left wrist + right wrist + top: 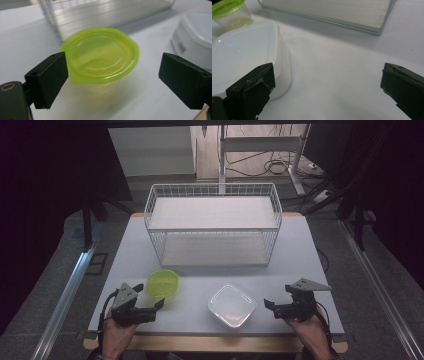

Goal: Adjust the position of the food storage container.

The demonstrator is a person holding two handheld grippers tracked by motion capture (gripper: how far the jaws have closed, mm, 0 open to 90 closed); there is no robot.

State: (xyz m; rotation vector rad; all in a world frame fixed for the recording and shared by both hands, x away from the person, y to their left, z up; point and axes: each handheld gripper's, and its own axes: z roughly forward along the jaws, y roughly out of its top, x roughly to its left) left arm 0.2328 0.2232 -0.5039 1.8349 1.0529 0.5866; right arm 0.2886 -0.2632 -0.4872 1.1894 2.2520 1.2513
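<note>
High view, table [300, 250]: a pale grey top with a wooden front edge; it carries everything named below.
Wire basket [213, 222]: white, two-tiered, standing upright toward the far middle of the table, well apart from both grippers.
White container [231, 305]: square with rounded corners and a clear lid, near the front edge, between the two grippers and nearer the right one. In the right gripper view [247, 57] it lies just beyond the left-hand jaw, not between the jaws.
Green cup [163, 283]: a round, translucent tub with a lime-green lid, upright on the table, left of the white container and just ahead of the left gripper. In the left gripper view [100, 56] it sits ahead of the jaws, one jaw overlapping its rim; whether that jaw touches it cannot be told.
Left gripper [159, 306]: held in the person's left hand at the front left corner, aimed at the green cup, jaws spread wide with nothing clamped.
Right gripper [269, 306]: held in the right hand at the front right, aimed toward the white container, jaws fully apart over bare table.
</note>
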